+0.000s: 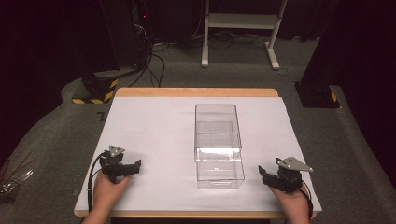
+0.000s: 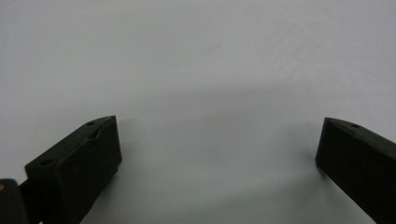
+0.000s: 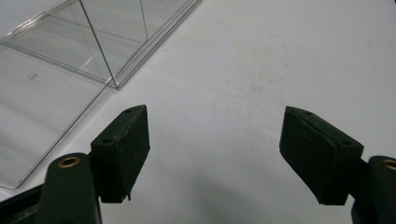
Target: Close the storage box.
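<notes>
Centrally on the white table [image 1: 154, 135], a clear plastic drawer box [image 1: 217, 132] is seen, its drawer [image 1: 220, 173] pulled partly out. Nothing is grasped yet: left gripper [image 1: 133, 167] and right gripper [image 1: 265, 175] are held wide apart, resting either side.

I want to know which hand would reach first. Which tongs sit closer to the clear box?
The right tongs: beside the clear box, whose corner appears in their view. The left tongs sit farther off.
</notes>
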The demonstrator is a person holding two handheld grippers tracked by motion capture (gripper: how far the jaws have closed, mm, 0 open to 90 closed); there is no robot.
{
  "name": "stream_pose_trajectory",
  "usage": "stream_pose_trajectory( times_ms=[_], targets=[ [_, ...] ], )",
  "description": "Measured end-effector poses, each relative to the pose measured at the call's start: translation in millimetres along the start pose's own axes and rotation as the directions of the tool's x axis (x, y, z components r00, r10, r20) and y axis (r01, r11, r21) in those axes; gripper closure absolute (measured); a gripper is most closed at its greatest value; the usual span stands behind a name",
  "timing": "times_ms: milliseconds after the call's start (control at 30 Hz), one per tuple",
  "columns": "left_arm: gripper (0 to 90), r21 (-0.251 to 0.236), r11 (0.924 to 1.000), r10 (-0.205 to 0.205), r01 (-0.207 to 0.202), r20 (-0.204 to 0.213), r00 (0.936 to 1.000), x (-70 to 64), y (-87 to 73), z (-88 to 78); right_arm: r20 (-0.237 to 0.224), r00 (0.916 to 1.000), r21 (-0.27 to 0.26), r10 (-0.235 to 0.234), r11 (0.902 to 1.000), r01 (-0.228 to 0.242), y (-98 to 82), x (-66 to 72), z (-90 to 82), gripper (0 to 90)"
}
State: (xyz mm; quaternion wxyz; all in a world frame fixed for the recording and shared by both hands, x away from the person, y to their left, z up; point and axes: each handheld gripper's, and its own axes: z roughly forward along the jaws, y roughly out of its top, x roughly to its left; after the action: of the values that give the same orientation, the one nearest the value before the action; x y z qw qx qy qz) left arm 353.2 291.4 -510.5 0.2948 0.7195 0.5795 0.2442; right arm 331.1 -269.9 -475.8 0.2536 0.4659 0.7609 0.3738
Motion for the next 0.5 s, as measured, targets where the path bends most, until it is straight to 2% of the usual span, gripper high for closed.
stream_pose_trajectory(
  times_ms=[500],
  targets=[
    [0.4,0.000,1.0000,0.000,0.000,0.000,1.0000,0.0,0.0,0.0,-0.034,0.9993,-0.038,-0.014,0.9992,0.013,7.8,17.3,-6.7,25.7]
  ],
)
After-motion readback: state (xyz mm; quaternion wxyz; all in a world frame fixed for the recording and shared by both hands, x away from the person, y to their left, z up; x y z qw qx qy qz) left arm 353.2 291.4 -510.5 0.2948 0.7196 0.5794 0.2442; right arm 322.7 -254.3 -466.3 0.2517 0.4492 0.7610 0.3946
